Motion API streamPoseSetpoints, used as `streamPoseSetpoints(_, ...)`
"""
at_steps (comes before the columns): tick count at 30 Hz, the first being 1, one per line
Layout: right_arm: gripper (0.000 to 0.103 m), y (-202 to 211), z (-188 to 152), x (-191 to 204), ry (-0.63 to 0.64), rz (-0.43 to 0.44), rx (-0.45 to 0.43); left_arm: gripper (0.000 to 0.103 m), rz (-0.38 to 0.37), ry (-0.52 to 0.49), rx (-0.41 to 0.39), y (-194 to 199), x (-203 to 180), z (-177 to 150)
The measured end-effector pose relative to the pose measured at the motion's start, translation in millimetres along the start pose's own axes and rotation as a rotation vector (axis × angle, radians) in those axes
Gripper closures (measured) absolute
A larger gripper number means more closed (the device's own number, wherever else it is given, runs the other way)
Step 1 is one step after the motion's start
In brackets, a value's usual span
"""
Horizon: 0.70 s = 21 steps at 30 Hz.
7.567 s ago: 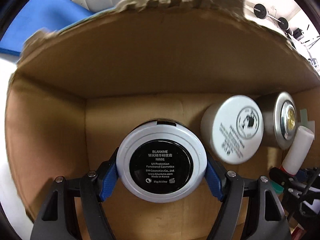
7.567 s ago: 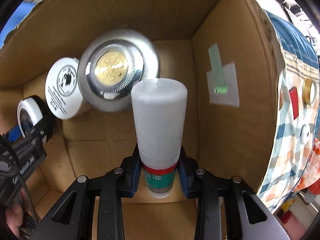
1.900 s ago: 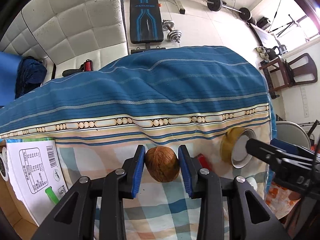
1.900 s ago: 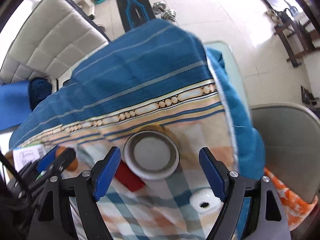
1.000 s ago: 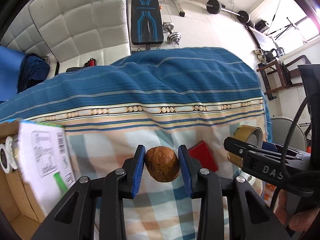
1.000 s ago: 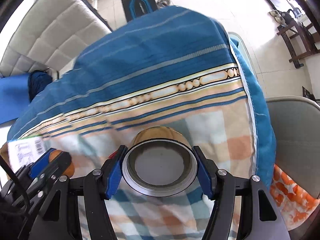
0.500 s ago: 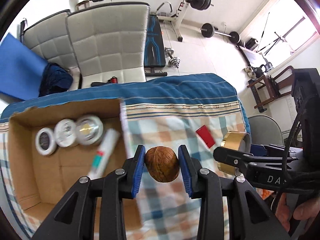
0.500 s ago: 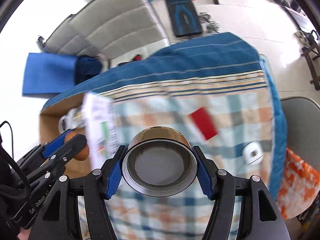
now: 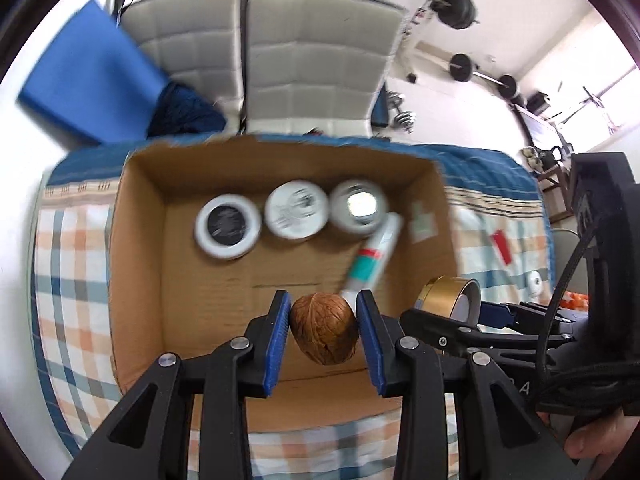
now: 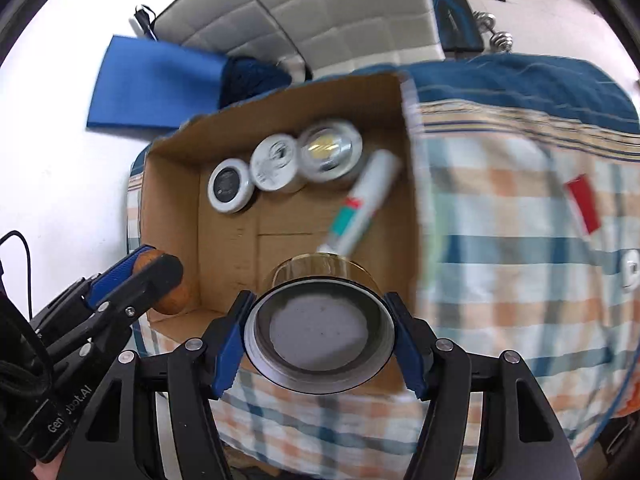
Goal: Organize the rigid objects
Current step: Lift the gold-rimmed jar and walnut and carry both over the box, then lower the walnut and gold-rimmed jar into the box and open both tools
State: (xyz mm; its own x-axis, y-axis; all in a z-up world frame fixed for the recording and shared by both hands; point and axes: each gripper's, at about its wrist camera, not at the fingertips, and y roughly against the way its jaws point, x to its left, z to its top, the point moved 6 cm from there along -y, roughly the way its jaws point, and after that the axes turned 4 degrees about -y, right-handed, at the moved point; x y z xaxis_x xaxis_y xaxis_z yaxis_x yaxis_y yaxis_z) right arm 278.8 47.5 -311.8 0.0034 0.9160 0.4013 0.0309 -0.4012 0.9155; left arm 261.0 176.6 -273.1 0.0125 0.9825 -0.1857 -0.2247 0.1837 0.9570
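We grip a walnut [image 9: 324, 334] tight in our left gripper [image 9: 323, 334] above the near part of the open cardboard box [image 9: 136, 280], and a gold tin [image 10: 319, 342] in our right gripper [image 10: 319, 346] over its near right corner. Three round jars [image 9: 295, 215] line the box's far wall, a tube [image 9: 374, 254] slanting right of them on the checked cloth [image 10: 500, 280].

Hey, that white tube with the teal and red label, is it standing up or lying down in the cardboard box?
Lying down. The tube rests on its side, slanted across the cardboard box floor, beside the three round containers.
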Motion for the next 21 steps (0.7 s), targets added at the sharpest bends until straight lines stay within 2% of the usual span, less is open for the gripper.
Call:
streamPoseSetpoints(8, 0.036, -91, 22, 33, -0.021, -0.069, 0.069, 0.072, -0.016, 0.091, 0.117, -59, 67, -3)
streamPoseSetpoints(14, 0.036, -137, 37, 42, -0.01, -0.115, 0.104, 0.072, -0.079, 0.156, 0.175, -92, 91, -1)
streamPoseSetpoints(21, 0.036, -168, 50, 42, -0.014, -0.16, 0.131, 0.071, -0.067, 0.147, 0.214, -112, 101, 1)
